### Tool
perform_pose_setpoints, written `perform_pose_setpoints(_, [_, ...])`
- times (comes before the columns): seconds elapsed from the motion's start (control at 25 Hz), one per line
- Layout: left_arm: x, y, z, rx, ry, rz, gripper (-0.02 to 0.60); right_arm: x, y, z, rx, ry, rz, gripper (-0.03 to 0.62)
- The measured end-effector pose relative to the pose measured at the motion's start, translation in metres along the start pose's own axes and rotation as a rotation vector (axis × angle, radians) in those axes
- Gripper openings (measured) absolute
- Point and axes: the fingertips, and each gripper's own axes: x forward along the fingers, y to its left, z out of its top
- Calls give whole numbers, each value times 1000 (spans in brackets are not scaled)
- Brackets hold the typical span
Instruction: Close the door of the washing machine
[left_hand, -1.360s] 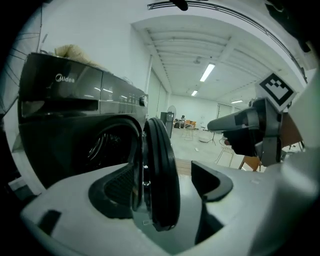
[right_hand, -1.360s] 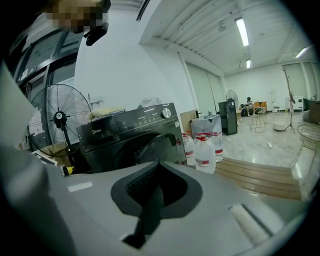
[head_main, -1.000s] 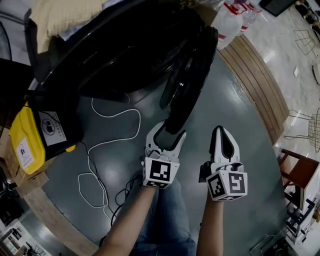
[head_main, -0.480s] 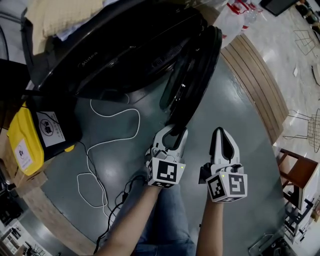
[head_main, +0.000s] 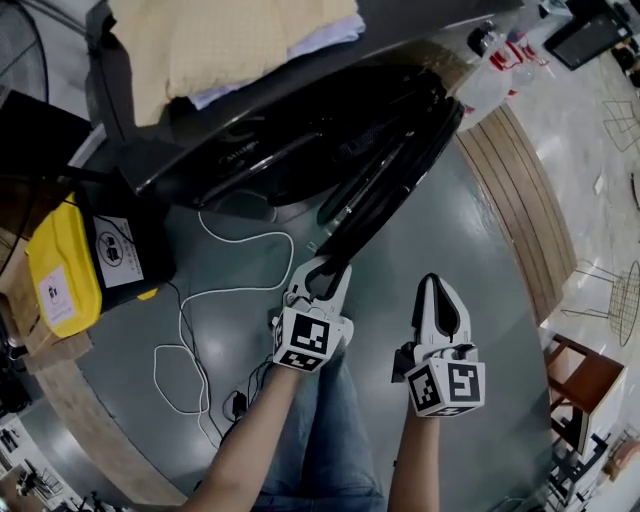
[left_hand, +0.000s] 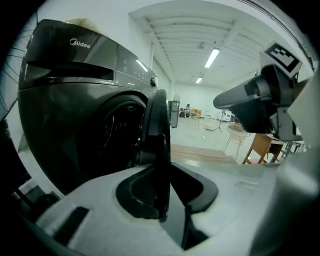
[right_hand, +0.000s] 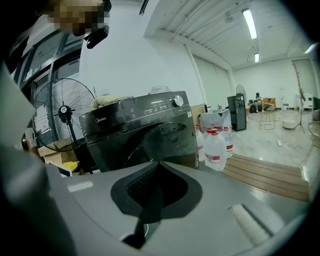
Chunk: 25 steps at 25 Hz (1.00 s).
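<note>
Swings door (head_main: 400, 160) nearer washing machine (head_main: 230, 150) than before; clamps its edge in just-closing left gripper (head_main: 325, 272); holds right gripper (head_main: 432, 287) jaws together, empty

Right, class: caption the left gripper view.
Left gripper, jaws just closing on the open door of the washing machine.

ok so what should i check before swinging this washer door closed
1. Grip: ok, the fingers of the left gripper have just been closing on the edge of the door.
2. Door latched: not ok, it stands ajar.
3. Right gripper clear of the door: ok, shut, empty, off to the side.
4. Drum opening free of laundry: cannot tell, too dark.
5. White cable out of the swing: ok, it lies flat on the floor.
</note>
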Motion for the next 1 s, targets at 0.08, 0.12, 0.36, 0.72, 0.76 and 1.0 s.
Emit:
perform_pose_setpoints(0.08, [-1,18,1,5,10,8,76,11,10,5,-4,2,27,14])
perform_pose_setpoints(0.12, [-2,27,2,7,13,11,77,17,15,7,-8,4,41,14])
perform_pose_setpoints(0.36, [-5,77,8,5,15,41,78,49,49,12,-31,34,116,14])
perform_pose_setpoints(0.72, [-2,130,17,15,19,89,94,73,64,7,-52,74,163,14])
perform_pose_setpoints(0.76, [-2,131,18,17,19,85,94,75,65,6,-53,77,165,14])
perform_pose_setpoints(1.0, [-1,136,20,-1,17,80,94,83,63,5,-54,88,162,14])
